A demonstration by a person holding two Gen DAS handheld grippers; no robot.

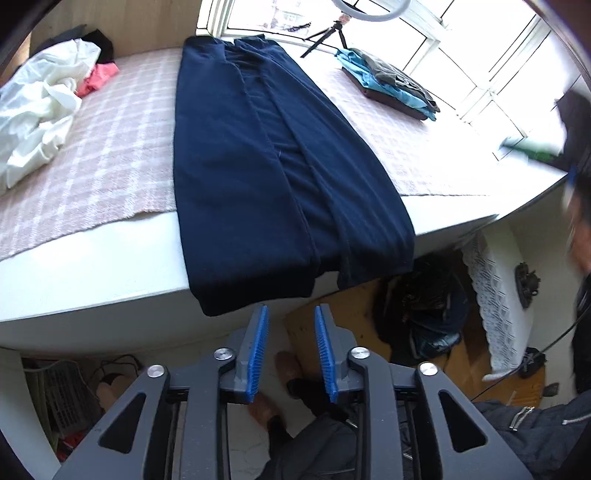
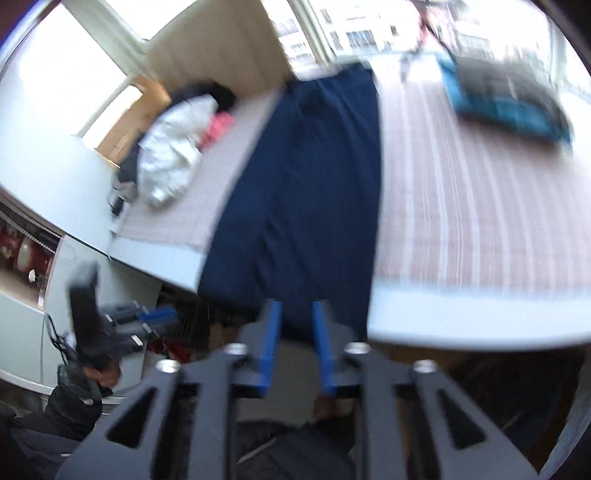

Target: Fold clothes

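Note:
A navy blue garment (image 1: 266, 162) lies lengthwise on the bed, both long sides folded inward, its near end hanging over the white bed edge (image 1: 92, 280). My left gripper (image 1: 290, 314) is open and empty, just below and in front of that hanging end, not touching it. In the blurred right wrist view the same garment (image 2: 306, 184) runs down the bed. My right gripper (image 2: 297, 308) is open, its tips in front of the garment's hanging end, with nothing between the pads.
A crumpled white garment (image 1: 40, 107) and a pink one (image 1: 98, 77) lie at the far left of the checked bedspread (image 1: 110, 158). A stack of folded clothes (image 1: 391, 83) sits at the far right near a tripod (image 1: 328, 35). Bags and clutter (image 1: 424, 306) lie on the floor below.

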